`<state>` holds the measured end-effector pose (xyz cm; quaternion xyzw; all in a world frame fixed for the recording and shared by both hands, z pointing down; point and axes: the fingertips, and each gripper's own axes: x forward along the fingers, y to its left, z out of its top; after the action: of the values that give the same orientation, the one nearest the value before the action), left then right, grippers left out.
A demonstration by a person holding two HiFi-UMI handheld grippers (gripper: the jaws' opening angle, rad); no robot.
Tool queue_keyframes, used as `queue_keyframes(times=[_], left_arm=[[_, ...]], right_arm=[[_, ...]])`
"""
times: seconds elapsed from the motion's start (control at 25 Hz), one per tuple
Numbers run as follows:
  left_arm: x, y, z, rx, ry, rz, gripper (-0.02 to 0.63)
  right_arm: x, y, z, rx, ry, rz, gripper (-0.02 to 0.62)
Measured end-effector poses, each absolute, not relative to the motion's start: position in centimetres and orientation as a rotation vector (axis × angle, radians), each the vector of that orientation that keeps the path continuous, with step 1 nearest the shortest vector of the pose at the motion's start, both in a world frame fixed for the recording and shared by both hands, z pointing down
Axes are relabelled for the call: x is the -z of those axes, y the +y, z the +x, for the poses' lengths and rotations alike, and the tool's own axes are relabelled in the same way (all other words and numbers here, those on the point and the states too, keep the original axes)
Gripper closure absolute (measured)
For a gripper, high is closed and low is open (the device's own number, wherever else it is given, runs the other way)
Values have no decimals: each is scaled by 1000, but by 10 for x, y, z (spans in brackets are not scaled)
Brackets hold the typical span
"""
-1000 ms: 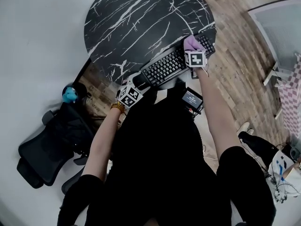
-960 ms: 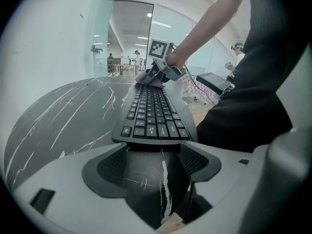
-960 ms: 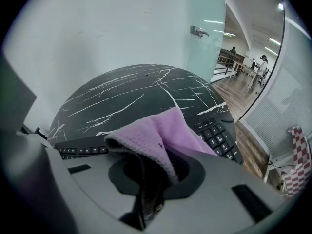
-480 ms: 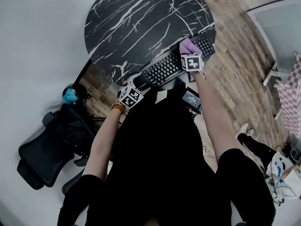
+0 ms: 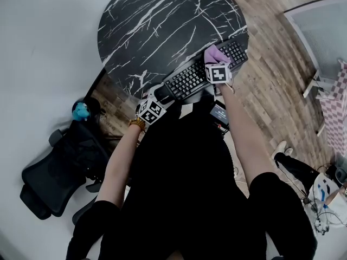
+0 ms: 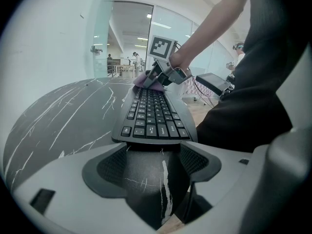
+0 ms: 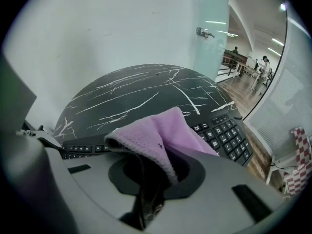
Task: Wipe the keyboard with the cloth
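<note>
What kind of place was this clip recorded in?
Probably an open-plan office: a black swivel office chair beside the round black marble-patterned table, tall glass partition walls, and a black computer keyboard on the table.

Soft, even indoor light fills all three views, with no hard shadows. The head view is the dimmest: the dark clothing (image 5: 184,188) in its lower half loses nearly all detail, and its rim bends straight lines strongly. Both gripper views sit inside a round black vignette (a fisheye effect). Ceiling strip lights (image 7: 280,40) burn bright in the upper right of the right gripper view, where the white wall (image 7: 122,28) is nearly blown out. The worktop (image 6: 63,111) carries a faint sheen. Close to the lens, the cloth (image 7: 161,130) is slightly soft, and the right gripper (image 7: 151,174) fingers (image 7: 229,179) blur toward the bottom edge.
</note>
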<state>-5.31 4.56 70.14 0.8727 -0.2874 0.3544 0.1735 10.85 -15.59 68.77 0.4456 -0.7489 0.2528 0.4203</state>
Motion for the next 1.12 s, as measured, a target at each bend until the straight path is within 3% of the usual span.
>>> queue_keyframes(times=[1.12], left_arm=[[-702, 46, -52, -1022, -821, 2486, 279]], right_arm=[[-692, -116, 67, -646, -1898, 1038, 535]])
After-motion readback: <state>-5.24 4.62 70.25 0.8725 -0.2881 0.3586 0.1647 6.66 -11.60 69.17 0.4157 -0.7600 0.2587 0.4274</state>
